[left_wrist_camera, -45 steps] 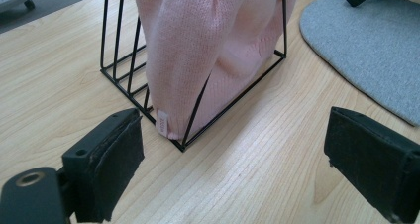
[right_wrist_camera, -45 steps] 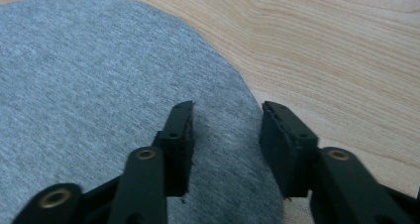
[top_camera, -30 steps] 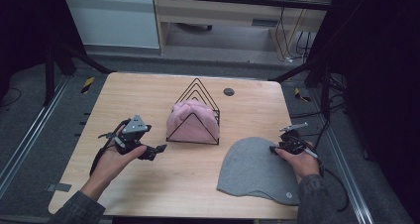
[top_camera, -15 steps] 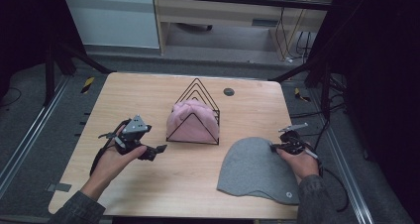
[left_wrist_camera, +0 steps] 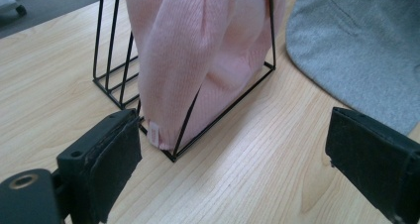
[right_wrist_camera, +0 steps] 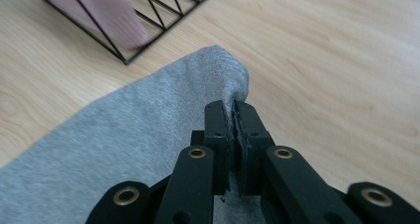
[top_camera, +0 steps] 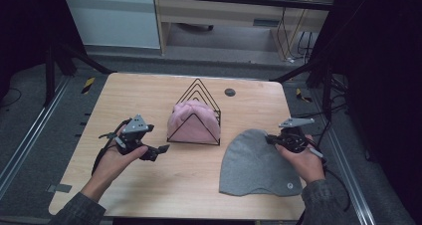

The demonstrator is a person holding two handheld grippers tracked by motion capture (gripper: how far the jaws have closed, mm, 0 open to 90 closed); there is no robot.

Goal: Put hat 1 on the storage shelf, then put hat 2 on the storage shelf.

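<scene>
Two hats were on the wooden table [top_camera: 149, 185]. One pink hat [top_camera: 191, 123] sat tucked inside a single black wire rack [top_camera: 201, 93] near the middle. One grey hat [top_camera: 256, 165] lay flat to the rack's right. The right gripper [right_wrist_camera: 233, 107] had its jaws pinched together on the grey hat's edge. The left gripper [top_camera: 154, 150] was beside the rack, jaws spread wide and empty. One small dark disc [top_camera: 229, 92] lay behind the rack.

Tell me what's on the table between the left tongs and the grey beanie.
In the high view, the black wire rack holding a pink beanie stands between the left tongs and the grey beanie.
</scene>
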